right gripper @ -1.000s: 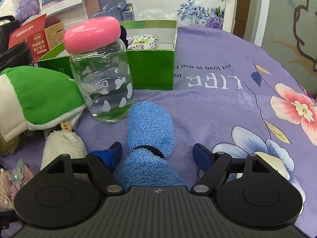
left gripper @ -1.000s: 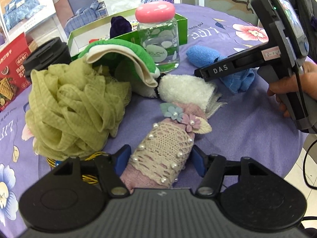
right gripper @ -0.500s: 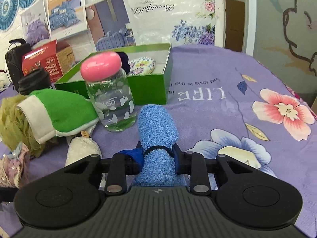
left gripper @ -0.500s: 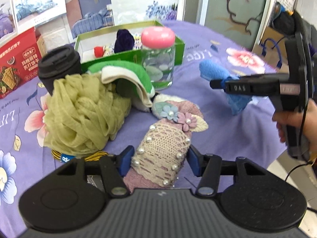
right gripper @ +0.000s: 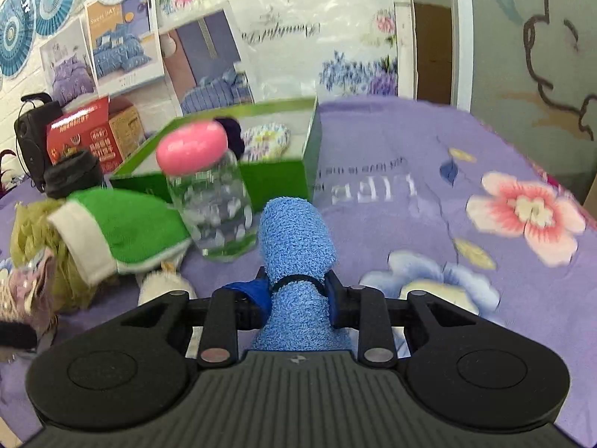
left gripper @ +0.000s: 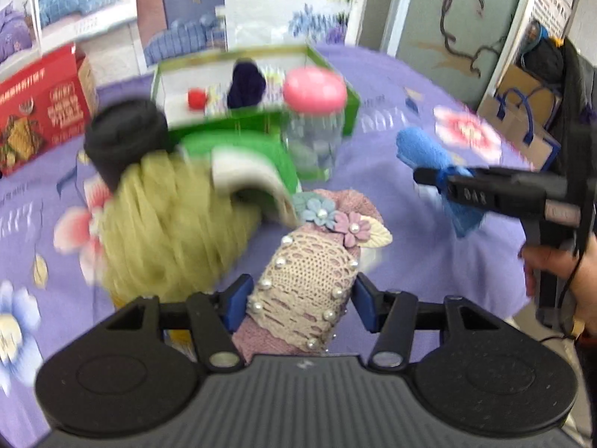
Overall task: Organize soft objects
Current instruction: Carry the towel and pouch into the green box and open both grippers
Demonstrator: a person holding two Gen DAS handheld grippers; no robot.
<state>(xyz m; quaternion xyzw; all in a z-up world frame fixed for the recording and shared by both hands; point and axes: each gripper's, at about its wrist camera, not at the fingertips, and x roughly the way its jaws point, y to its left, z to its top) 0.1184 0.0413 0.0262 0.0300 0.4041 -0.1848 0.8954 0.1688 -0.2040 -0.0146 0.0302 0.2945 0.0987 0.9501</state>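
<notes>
Two soft rolls are clamped: left gripper (left gripper: 300, 295) pinches the lace roll (left gripper: 304, 283) mid-body, right gripper (right gripper: 298, 293) squeezes the blue roll (right gripper: 296, 246) at its band. Both look light and squashy; the lace roll's pearls could snag.

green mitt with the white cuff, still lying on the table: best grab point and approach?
Take the green mitt by its white cuff, coming from the open table in front. The cuff is the thick free end sticking out; the glass jar and green box crowd the other end.

"Sweet DAY" on bedding poster (right gripper: 123, 43), "LIFE" upside down on tablecloth (right gripper: 377, 190)
</notes>
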